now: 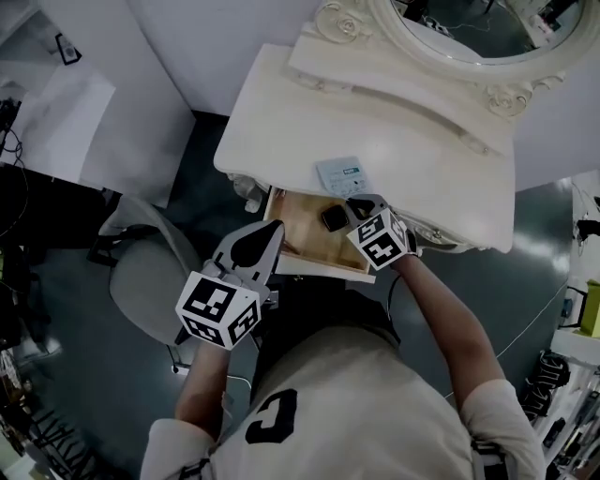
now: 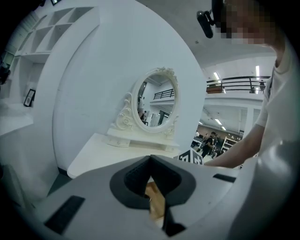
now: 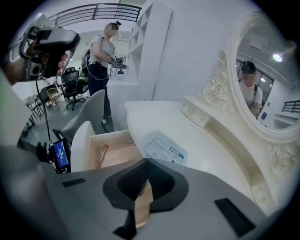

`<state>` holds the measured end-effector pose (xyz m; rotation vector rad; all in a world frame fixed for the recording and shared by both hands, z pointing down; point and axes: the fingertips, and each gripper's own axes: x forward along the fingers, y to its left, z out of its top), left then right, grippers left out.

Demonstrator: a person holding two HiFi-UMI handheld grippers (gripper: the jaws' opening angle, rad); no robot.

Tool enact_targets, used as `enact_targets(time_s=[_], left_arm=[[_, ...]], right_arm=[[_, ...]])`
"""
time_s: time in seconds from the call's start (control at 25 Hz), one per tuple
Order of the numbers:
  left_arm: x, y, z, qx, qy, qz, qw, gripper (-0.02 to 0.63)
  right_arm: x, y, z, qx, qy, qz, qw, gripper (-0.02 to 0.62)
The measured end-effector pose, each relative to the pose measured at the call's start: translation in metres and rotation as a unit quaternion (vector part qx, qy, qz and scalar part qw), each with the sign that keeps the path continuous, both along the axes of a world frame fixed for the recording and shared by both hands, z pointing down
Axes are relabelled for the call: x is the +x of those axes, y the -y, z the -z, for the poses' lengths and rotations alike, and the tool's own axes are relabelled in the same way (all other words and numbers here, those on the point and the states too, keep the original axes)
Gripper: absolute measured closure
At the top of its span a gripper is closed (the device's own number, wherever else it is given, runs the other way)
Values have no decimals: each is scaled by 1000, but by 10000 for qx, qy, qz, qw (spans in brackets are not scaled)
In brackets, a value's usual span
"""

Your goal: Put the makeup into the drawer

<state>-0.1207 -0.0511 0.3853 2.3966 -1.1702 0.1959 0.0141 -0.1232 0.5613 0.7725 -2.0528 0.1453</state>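
Note:
The white dressing table (image 1: 281,122) has its wooden drawer (image 1: 298,230) pulled open under the front edge. A pale printed makeup packet (image 1: 342,175) (image 3: 165,148) lies flat on the tabletop just behind the drawer. My right gripper (image 1: 362,208) (image 3: 146,161) hangs over the drawer's right part, shut, with nothing seen between its jaws. A small dark thing (image 1: 335,218) sits in the drawer beside its tips. A thin pinkish stick (image 3: 102,156) lies on the drawer floor. My left gripper (image 1: 261,246) (image 2: 150,158) is at the drawer's left front corner, shut and empty.
An oval mirror (image 1: 487,28) in a carved frame stands on a raised ledge at the back of the table. A grey chair (image 1: 150,272) is to the left of me. Another person (image 3: 101,56) stands far off in the room.

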Motion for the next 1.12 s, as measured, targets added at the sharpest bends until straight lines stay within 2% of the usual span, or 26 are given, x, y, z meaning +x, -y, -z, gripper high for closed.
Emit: enact_targets(time_s=[0.08, 0.2, 0.28, 0.56, 0.68, 0.88, 1.12], left_arm=[[6, 1, 5, 61, 138, 17, 9999, 551], [19, -4, 8, 225, 648, -46, 9976, 551], [29, -11, 13, 312, 846, -72, 9959, 551], [55, -36, 27, 160, 625, 304, 9975, 551], [64, -49, 31, 159, 777, 386, 9961, 551], [62, -68, 37, 192, 1050, 412, 9934, 551], [62, -76, 37, 245, 1067, 423, 9931, 551]], right_arm=[[11, -1, 3, -28, 160, -143, 9998, 570], [23, -2, 6, -14, 382, -248, 9990, 571], [29, -4, 9, -15, 536, -295, 9981, 570], [58, -19, 21, 106, 1026, -367, 9940, 569], [65, -23, 25, 121, 1340, -452, 9899, 569], [62, -27, 35, 147, 1587, -514, 9859, 569], [62, -33, 46, 281, 1767, -457, 9828, 570]])
